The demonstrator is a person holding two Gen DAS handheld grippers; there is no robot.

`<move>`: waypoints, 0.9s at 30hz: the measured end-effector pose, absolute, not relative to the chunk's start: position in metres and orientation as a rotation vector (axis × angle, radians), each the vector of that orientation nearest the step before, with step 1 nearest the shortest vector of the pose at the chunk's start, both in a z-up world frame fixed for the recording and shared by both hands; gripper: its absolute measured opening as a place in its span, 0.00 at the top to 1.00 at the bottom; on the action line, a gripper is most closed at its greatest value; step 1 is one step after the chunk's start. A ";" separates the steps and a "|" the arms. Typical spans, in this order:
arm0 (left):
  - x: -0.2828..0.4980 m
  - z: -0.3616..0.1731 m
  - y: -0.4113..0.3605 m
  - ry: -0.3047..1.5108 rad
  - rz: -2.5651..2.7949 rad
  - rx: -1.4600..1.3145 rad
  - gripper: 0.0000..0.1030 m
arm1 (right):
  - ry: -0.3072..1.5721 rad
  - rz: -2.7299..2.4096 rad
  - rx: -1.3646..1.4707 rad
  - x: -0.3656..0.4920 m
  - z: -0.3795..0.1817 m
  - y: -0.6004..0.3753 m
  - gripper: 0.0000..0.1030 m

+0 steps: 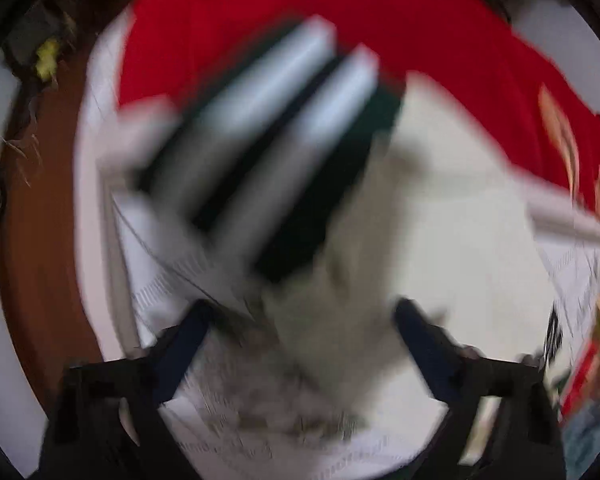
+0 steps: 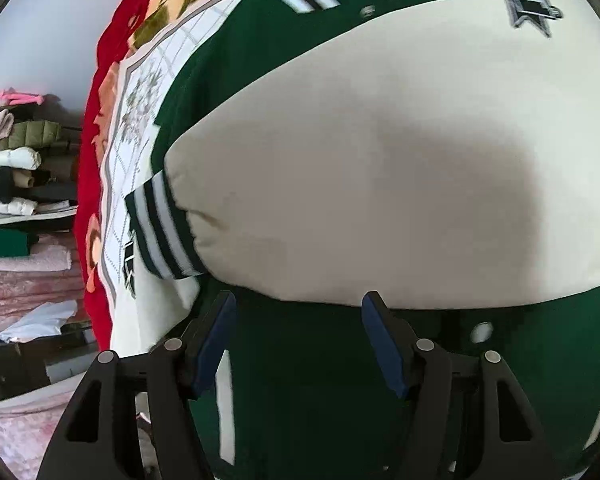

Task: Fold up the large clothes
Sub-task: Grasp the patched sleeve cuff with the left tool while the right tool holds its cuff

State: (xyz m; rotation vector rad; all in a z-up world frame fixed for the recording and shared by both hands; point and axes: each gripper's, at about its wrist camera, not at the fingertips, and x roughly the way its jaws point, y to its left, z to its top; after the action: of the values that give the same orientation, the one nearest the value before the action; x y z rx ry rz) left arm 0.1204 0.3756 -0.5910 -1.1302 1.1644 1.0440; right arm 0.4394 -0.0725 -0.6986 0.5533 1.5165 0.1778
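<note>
Right wrist view: right gripper (image 2: 298, 336) jaws stand apart, empty, over the green and cream jacket (image 2: 340, 184) spread on a red blanket (image 2: 96, 184). Left gripper (image 1: 300, 344) jaws are apart too, near the striped cuff (image 1: 284, 120); blur risks a missed grasp.

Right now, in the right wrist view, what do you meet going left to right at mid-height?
Stacked clothes on shelves → red floral blanket → white patterned sheet → striped cuff → cream sleeve.
</note>
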 end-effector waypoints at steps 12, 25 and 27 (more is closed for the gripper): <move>0.214 -0.542 0.477 0.953 0.902 -0.717 0.82 | 1.448 0.297 0.342 0.477 -0.689 0.030 0.32; 0.236 -0.605 0.490 1.017 0.746 -0.878 0.52 | 1.495 0.308 0.489 0.472 -0.703 0.013 0.30; 0.240 -0.601 0.480 0.998 0.779 -0.863 0.57 | 1.493 0.293 0.502 0.463 -0.695 -0.001 0.30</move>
State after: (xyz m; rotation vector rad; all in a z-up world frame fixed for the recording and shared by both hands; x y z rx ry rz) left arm 0.2405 0.4798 -0.6008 -0.8627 0.9980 0.7788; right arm 0.4630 -0.0012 -0.6948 0.5024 1.4926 0.2933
